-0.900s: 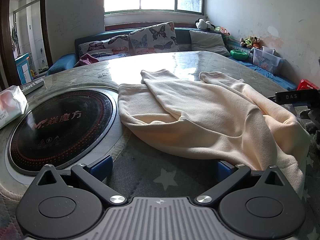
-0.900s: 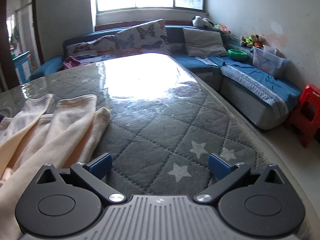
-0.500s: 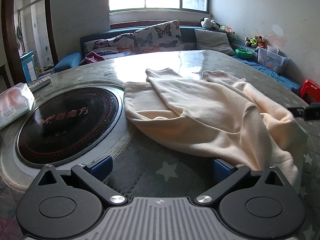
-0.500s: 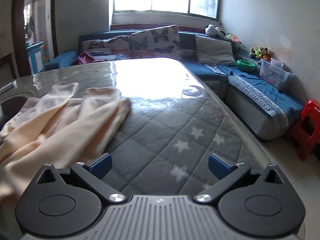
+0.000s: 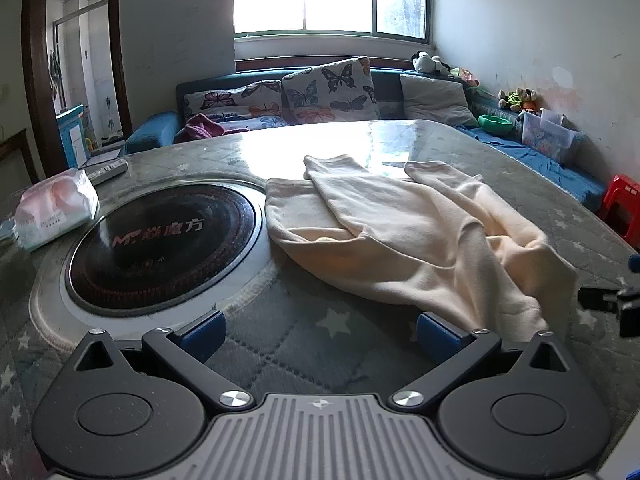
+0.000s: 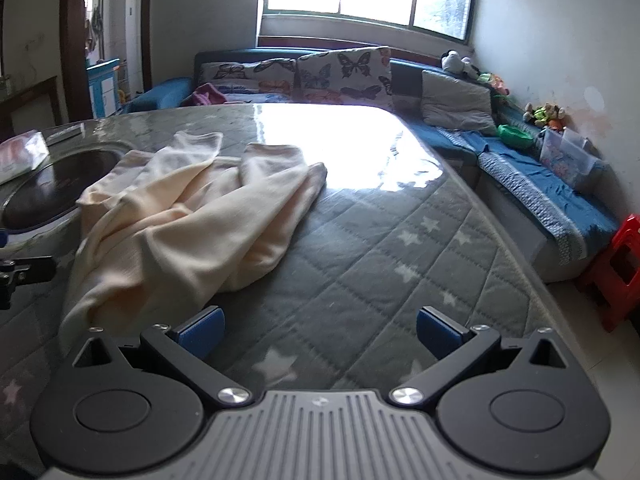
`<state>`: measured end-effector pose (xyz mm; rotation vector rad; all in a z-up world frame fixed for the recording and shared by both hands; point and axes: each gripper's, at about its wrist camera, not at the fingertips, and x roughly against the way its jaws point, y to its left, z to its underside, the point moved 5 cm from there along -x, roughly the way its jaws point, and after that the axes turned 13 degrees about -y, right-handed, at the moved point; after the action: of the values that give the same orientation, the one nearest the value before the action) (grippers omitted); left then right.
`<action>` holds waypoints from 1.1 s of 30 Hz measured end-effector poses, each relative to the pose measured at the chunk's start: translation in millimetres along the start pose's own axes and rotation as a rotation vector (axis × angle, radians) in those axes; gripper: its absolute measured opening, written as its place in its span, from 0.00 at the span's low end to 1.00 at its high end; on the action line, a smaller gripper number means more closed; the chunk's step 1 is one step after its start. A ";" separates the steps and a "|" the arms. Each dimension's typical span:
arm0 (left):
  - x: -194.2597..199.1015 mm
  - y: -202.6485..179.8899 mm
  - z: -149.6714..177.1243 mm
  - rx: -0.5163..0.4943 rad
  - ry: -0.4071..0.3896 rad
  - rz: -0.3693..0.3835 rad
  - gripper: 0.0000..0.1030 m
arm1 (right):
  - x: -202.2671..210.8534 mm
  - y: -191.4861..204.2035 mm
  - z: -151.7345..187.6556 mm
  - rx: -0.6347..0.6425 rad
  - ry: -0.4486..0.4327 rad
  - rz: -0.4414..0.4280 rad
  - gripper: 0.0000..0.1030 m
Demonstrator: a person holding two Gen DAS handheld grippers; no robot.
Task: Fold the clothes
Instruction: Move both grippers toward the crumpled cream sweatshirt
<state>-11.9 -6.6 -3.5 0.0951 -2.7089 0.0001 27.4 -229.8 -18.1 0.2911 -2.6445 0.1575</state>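
On the left wrist view, the left tongs (image 5: 318,330) stand spread wide at 6 o'clock with nothing between their blue pads, hovering over the grey star-quilted table (image 5: 280,344). A cream garment (image 5: 408,236) lies crumpled on the table from the centre out toward 3 o'clock, its two narrow ends pointing to 12 o'clock and its near edge just beside the right-hand pad. At 9 o'clock a round black cooktop (image 5: 160,244) is set into the table, with the garment's left edge just beside its rim; a tissue pack (image 5: 56,212) lies further out at 9 o'clock. A black part of the right tongs (image 5: 608,300) shows at 3 o'clock. From the right wrist view, the right tongs (image 6: 318,330) are likewise spread wide and empty at 6 o'clock above bare quilted table (image 6: 400,260). The garment (image 6: 188,220) lies from the centre toward 9 o'clock, its lower edge near the left-hand pad. A blue sofa (image 6: 552,196) runs from 12 to 3 o'clock, and a red stool (image 6: 616,268) stands at 3 o'clock.
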 end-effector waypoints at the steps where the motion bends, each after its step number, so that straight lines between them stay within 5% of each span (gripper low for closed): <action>1: 2.4 -1.1 0.4 0.001 0.000 0.000 1.00 | 2.5 1.6 1.1 -0.005 0.004 -0.011 1.00; 33: 26.0 -16.3 16.8 0.029 0.097 -0.017 1.00 | 26.8 34.5 21.8 -0.015 0.010 -0.121 1.00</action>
<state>-41.3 -24.8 -8.2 0.1238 -2.6114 0.0384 -13.5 -204.5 -26.8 0.4423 -2.6078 0.0994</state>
